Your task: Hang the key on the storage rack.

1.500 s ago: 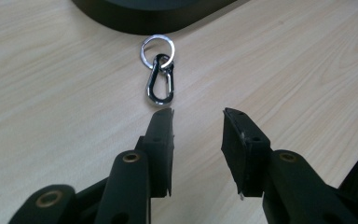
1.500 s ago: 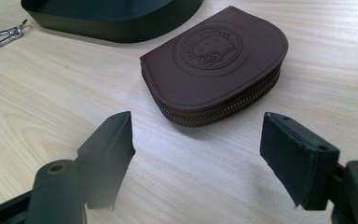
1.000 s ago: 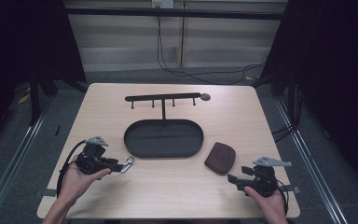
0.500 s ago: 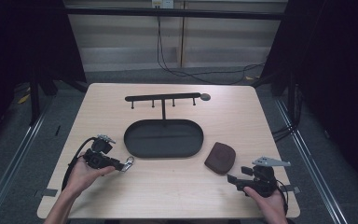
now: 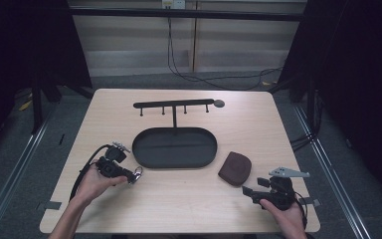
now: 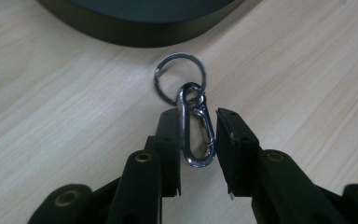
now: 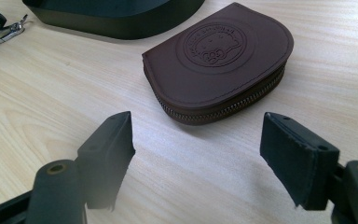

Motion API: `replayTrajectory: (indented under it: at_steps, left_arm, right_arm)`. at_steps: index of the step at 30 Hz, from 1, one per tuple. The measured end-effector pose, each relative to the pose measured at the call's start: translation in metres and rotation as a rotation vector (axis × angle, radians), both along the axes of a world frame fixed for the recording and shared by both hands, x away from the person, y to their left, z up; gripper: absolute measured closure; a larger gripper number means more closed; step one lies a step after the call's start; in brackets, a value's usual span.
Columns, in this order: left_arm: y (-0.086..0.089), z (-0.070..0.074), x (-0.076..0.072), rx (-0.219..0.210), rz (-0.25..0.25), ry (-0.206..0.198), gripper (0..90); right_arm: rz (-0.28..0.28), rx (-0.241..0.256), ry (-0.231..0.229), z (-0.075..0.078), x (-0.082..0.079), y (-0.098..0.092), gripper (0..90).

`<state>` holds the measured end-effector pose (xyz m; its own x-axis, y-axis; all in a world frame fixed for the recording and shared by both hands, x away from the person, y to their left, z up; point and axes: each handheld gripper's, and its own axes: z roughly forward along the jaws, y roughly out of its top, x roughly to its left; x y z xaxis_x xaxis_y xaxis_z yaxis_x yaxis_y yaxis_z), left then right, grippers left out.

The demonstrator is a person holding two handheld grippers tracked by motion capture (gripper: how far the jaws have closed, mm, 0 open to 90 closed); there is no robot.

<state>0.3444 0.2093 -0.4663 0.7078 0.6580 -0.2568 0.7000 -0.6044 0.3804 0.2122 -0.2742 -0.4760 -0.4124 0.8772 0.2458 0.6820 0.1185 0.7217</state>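
A: Left of the high frame first. Left gripper [image 5: 135,175] low on the table [image 5: 189,209], just off the lower left rim of the oval tray [image 5: 144,160].

B: Jaws?

A: Narrowed but not closed. In the left gripper view a metal snap clip [image 6: 195,126] lies between them, one jaw touching or nearly touching its side, the other a sliver apart. I can't say it is gripped.

B: How does the clip lie?

A: Long axis runs straight up the frame, in line with the jaws. Its far end links to a key ring [image 6: 180,77], which lies flat on the wood beyond the tips, toward the tray wall.

B: So the closing direction is across the clip's short side.

A: Yes, my judgement is that's what the pinch turns on: jaws straddle it squarely, clip centred, slightly nearer the left-of-frame jaw. The left hand is far nearer than the right.

B: Centre of the frame?

A: Tray is bare inside. Behind it, upper centre, a black hook rack [image 5: 174,105] with no load on it.

B: Right side.

A: Brown zip pouch [image 5: 235,168] just off the tray's lower right end, apart from it. Right gripper [image 5: 251,191] at lower right, near the table edge, jaws spread wide, nothing in them.

B: Pouch relative to that claw?

A: Ahead of it, between the jaw lines but well beyond the tips; zipper edge faces the claw.
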Motion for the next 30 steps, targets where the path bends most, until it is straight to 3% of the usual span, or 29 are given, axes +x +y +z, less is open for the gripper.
replayTrajectory:
  at_steps: [8, 15, 17, 18, 21, 24, 27, 30]
  left_arm:
    - [-0.007, -0.005, 0.000, 0.052, -0.028, 0.012, 72.0]
    - [-0.011, -0.005, -0.001, 0.055, -0.026, 0.020, 68.8]
    - [-0.015, -0.004, -0.002, 0.074, -0.036, 0.011, 68.5]
    - [-0.019, -0.003, -0.003, 0.086, -0.044, 0.008, 63.1]
    - [-0.023, -0.003, -0.003, 0.104, -0.050, -0.001, 63.4]
    - [-0.031, -0.002, -0.006, 0.148, -0.038, -0.023, 64.2]
    - [-0.033, -0.002, -0.007, 0.142, -0.045, -0.021, 62.9]
    - [-0.033, -0.002, -0.003, 0.115, -0.018, 0.023, 57.8]
  right_arm:
    - [0.001, 0.000, 0.001, 0.000, 0.000, 0.000, 25.6]
    - [0.000, 0.000, 0.002, 0.000, 0.000, 0.000, 25.6]
    - [-0.004, 0.003, 0.002, 0.000, 0.000, 0.000, 25.6]
    - [-0.004, 0.002, 0.003, 0.000, 0.000, 0.000, 25.6]
    - [-0.003, 0.000, 0.004, 0.000, 0.001, 0.000, 25.6]
    - [-0.002, -0.003, 0.007, -0.001, 0.001, 0.000, 25.6]
    - [-0.004, -0.002, 0.008, -0.001, 0.000, 0.000, 25.7]
    - [-0.005, -0.004, 0.013, -0.001, 0.001, 0.000, 25.8]
